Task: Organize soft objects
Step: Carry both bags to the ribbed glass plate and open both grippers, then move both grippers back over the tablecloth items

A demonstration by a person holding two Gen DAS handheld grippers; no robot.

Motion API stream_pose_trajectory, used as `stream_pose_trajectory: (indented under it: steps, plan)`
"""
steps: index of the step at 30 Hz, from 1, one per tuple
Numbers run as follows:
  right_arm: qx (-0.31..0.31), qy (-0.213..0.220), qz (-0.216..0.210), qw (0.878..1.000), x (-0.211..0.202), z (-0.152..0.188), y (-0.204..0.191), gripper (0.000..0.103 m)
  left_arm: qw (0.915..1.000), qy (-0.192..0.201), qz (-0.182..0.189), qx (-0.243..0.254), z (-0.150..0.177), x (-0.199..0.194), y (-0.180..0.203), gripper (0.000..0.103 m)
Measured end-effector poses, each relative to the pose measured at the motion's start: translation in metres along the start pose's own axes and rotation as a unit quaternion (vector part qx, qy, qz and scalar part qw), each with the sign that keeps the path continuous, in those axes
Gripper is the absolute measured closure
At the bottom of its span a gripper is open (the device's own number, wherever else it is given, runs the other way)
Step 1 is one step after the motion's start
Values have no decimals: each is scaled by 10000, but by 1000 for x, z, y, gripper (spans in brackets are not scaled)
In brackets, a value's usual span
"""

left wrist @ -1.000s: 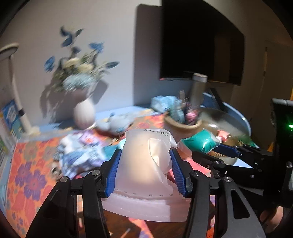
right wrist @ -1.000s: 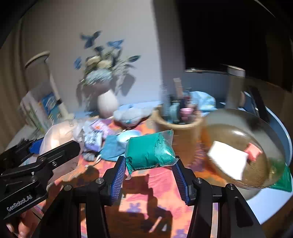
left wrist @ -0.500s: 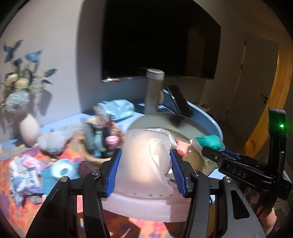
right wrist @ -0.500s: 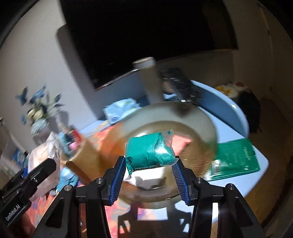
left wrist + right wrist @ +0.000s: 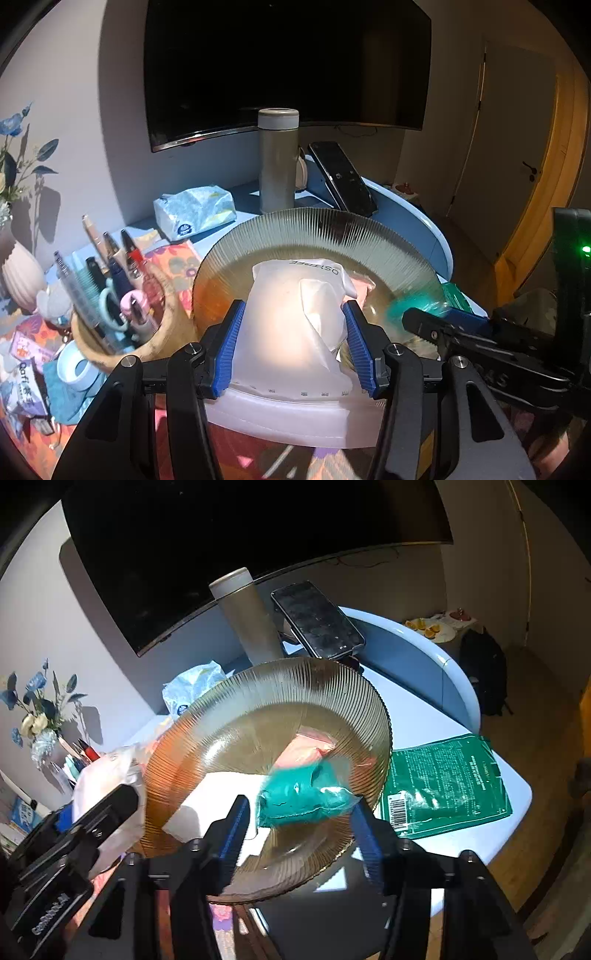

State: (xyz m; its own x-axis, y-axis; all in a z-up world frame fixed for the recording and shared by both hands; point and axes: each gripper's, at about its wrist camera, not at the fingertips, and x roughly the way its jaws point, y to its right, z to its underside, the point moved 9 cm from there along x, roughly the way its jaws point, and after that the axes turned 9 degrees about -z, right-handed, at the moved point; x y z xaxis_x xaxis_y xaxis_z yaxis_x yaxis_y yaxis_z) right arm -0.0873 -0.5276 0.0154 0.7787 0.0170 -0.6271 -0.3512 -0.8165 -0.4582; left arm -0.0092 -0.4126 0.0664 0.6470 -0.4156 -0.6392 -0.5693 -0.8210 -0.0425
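Jaws of both grippers have just been opening over the plate [image 5: 229,716], the left gripper [image 5: 291,347] flanking a white pouch [image 5: 291,325] at twelve o'clock, the right gripper [image 5: 301,819] freeing a blurred green pack [image 5: 299,797].

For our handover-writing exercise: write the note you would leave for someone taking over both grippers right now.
Left gripper: jaws have just been opening; the white pouch sits between the pads and touches both. Grip uncertain. It is at the glass plate edge.
Right gripper: jaws have just been opening and are open; the teal packet is loose between them, blurred, over the plate.
Done: pink packet and white pad lie in the plate.
Left: land both items; the green flat pouch lies on the table beside the plate.
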Motion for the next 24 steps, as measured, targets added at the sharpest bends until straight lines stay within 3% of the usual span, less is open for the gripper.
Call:
stream_pose_trajectory:
  steps: [2, 3, 12, 24]
  plan:
    - [14, 18, 26, 10000, 0, -3, 0, 42, 10000, 19, 20, -49, -2, 3, 0, 24]
    - [-33, 40, 118, 9999, -2, -4, 0, 42, 10000, 34, 11, -66, -4, 5, -1, 23]
    - [-63, 158, 201, 9997, -14, -8, -5, 42, 9993, 225, -48, -281, -4, -23, -32, 23]
    - [-674, 86, -161, 9976, -10, 11, -85, 42, 9938, 402, -538, -883, 24, -80, -124, 23]
